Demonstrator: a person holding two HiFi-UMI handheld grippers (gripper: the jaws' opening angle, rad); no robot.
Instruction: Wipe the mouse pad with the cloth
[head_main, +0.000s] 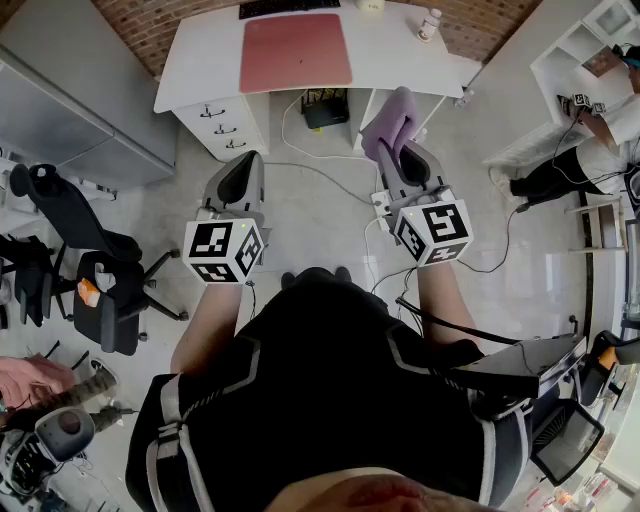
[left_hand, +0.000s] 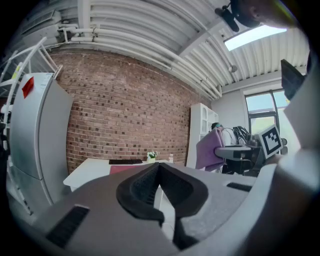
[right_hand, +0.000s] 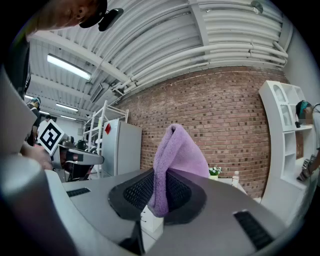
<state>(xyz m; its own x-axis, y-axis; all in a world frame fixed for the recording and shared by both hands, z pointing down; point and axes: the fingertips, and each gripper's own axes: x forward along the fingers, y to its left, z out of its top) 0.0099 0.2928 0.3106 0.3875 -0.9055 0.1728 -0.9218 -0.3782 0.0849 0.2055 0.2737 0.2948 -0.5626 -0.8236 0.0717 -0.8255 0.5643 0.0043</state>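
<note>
A red mouse pad (head_main: 295, 52) lies on the white desk (head_main: 200, 62) ahead of me, and shows as a thin red strip (left_hand: 122, 169) in the left gripper view. My right gripper (head_main: 400, 155) is shut on a folded purple cloth (head_main: 390, 122), which stands up from between its jaws (right_hand: 175, 165). My left gripper (head_main: 240, 182) is shut with nothing in it, its tips meeting (left_hand: 158, 166). Both grippers hang over the floor, short of the desk. The purple cloth (left_hand: 210, 149) also shows at the right of the left gripper view.
A black keyboard (head_main: 288, 8) and a small bottle (head_main: 430, 24) sit on the desk, with a drawer unit (head_main: 225, 122) and cables (head_main: 310, 170) under it. A black office chair (head_main: 95, 270) stands left. A person (head_main: 590, 150) sits by white shelves at right.
</note>
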